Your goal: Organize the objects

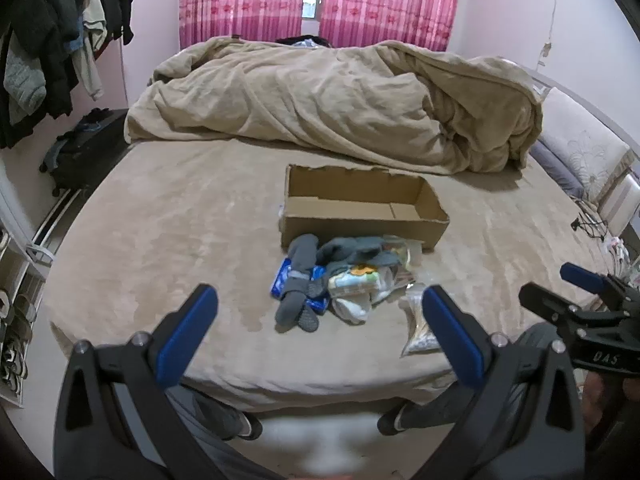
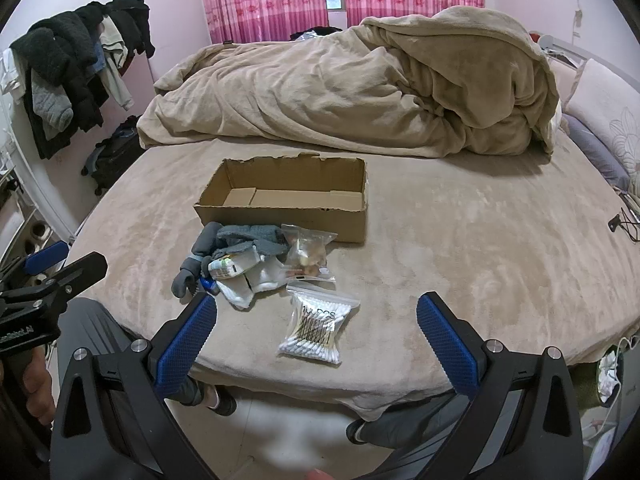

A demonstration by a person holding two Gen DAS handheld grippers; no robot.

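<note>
An open, empty cardboard box (image 1: 362, 210) (image 2: 288, 204) stands on the bed. In front of it lies a heap: grey socks (image 1: 298, 280) (image 2: 240, 236), a blue packet (image 1: 280, 280), white packets (image 1: 354, 284) (image 2: 236, 266), a clear bag of small items (image 2: 308, 254). A zip bag of cotton swabs (image 2: 316, 330) (image 1: 418, 328) lies nearest the bed's front edge. My left gripper (image 1: 320, 320) is open and empty, short of the heap. My right gripper (image 2: 316, 332) is open and empty, held above the bed's edge with the swab bag between its fingers in view.
A crumpled beige duvet (image 1: 340, 100) covers the bed's far half. Clothes hang on a rack (image 1: 60, 48) at left above a black suitcase (image 1: 80, 156). Pillows (image 1: 580, 152) and cables (image 2: 624, 224) are at right. Pink curtains (image 1: 320, 0) hang behind. The person's legs show below the bed edge.
</note>
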